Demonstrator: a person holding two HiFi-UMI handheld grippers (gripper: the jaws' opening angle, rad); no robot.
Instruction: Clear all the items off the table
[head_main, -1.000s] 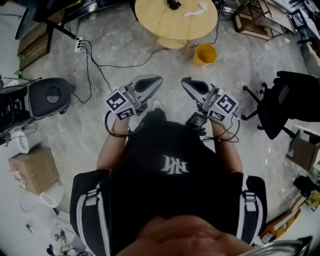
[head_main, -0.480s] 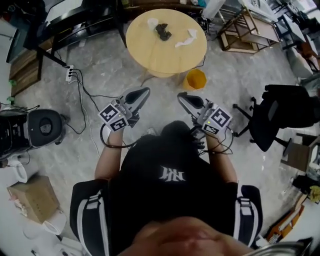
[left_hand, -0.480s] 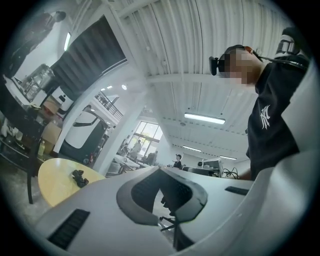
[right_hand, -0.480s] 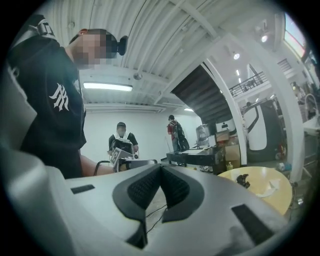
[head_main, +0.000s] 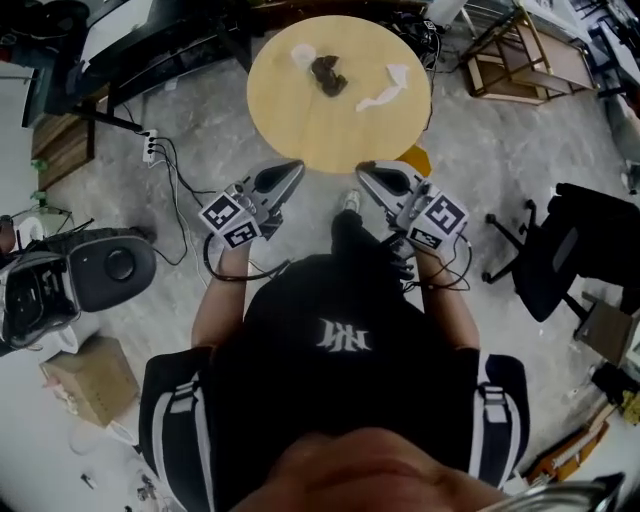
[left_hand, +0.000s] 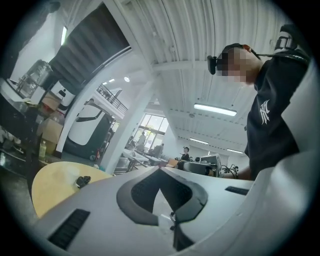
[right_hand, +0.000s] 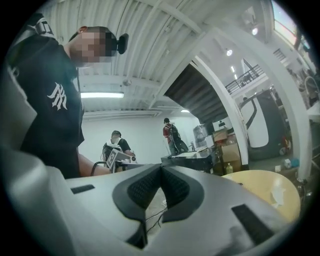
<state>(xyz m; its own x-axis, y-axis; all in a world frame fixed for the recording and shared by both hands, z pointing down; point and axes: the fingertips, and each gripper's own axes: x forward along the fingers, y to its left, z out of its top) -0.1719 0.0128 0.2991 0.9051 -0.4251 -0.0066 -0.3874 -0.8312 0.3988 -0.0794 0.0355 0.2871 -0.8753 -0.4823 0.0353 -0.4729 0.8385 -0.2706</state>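
A round wooden table (head_main: 340, 125) stands ahead of me. On it lie a dark crumpled object (head_main: 328, 75), a small white wad (head_main: 303, 52) and a white crumpled paper (head_main: 385, 88). My left gripper (head_main: 294, 167) and right gripper (head_main: 363, 168) are held level side by side at the table's near edge, both shut with nothing between the jaws. In the left gripper view the gripper (left_hand: 160, 170) shows the tabletop (left_hand: 52, 182) and the dark object (left_hand: 82, 180) at the left. In the right gripper view the gripper (right_hand: 161, 167) shows the tabletop (right_hand: 262, 187) with the white paper (right_hand: 278, 193) at the right.
A yellow bin (head_main: 417, 159) peeks out under the table's right edge. A black office chair (head_main: 575, 250) stands at the right, a power strip with cables (head_main: 150, 150) and a black round appliance (head_main: 105, 270) at the left, a cardboard box (head_main: 90, 380) lower left. Other people stand far off.
I have walked toward the table, which has come down the head view and grown larger. Both grippers have reached its near edge, still shut and side by side.
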